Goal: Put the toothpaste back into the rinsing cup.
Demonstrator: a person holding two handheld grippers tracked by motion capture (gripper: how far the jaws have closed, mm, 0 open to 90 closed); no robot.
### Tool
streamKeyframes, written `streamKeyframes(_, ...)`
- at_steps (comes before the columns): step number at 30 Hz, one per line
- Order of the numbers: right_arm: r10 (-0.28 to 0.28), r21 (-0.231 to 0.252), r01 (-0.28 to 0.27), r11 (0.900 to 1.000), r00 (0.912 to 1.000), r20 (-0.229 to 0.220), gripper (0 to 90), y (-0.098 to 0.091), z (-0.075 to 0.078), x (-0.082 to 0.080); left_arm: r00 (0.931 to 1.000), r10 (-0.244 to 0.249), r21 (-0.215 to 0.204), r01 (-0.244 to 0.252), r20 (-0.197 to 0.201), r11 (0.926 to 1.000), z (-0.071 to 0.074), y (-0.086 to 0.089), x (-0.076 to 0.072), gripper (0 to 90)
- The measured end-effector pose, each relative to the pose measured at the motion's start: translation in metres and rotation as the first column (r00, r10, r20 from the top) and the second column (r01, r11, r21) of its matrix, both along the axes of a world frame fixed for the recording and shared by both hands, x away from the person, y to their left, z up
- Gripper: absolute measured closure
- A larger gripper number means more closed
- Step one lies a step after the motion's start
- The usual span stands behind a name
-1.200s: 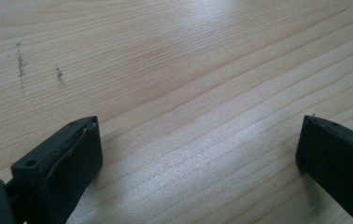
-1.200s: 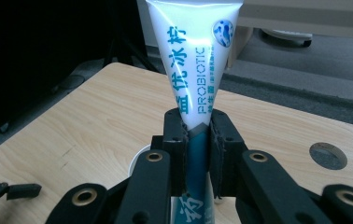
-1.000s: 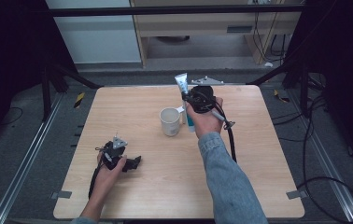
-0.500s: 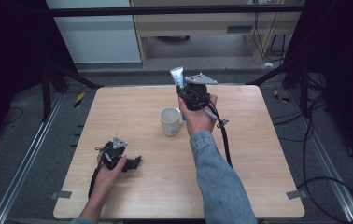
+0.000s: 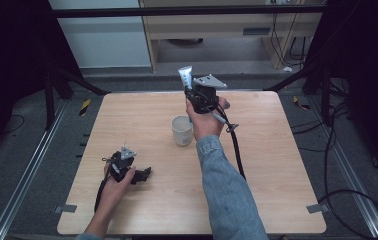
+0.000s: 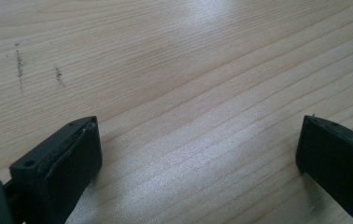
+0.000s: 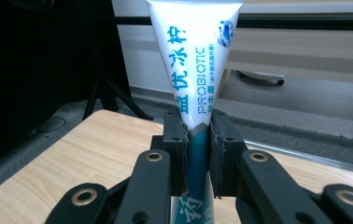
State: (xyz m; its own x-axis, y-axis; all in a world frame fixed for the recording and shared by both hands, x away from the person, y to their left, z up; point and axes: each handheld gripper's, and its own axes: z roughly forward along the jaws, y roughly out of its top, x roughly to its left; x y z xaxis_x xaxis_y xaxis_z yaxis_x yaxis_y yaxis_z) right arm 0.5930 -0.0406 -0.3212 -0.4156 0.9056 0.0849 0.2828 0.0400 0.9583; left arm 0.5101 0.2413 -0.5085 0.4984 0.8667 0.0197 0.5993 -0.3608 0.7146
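Two jaws of the right gripper (image 7: 198, 154) were clamped on a toothpaste tube (image 7: 195, 60), holding it upright just beyond and above the mug (image 5: 182, 130), probably to drop it in, while the left gripper (image 5: 142, 174) rested unclenched on the table (image 5: 277, 165).

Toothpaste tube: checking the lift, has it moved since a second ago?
Yes. The toothpaste tube, clamped in the right tool, went from beside the mug toward the table's far edge.

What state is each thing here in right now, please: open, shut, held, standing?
Tube: held upright, flat end up, above the table.
Right gripper: shut on the tube.
Left gripper: open, empty, low over the table.
Cup: upright on the table, untouched.
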Motion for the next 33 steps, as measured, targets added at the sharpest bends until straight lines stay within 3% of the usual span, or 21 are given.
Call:
streamKeyframes(6, -0.011, 0.004, 0.011, 0.9999, 0.9998, 0.014, 78.7, 0.005, -0.002, 0.003, 1.0, 0.0, 0.0, 0.0, 0.0, 1.0, 0.0, 0.0, 0.0, 0.0)
streamKeyframes(15, -0.045, -0.006, 0.046, 0.9989, 0.9956, 0.082, 78.7, 0.018, -0.005, 0.002, 1.0, 0.0, 0.0, 0.0, 0.0, 1.0, 0.0, 0.0, 0.0, 0.0)
streamKeyframes(23, -0.047, 0.015, 0.046, 0.9988, 0.9966, 0.067, 78.7, 0.02, -0.011, 0.009, 1.0, -0.001, -0.001, 0.001, -0.001, 1.0, 0.0, 0.0, 0.0, 0.0)
streamKeyframes(33, -0.053, 0.007, 0.053, 0.9986, 0.9953, 0.081, 78.7, 0.025, -0.018, 0.01, 1.0, -0.004, -0.002, 0.004, -0.002, 1.0, 0.0, 0.0, 0.0, 0.0)
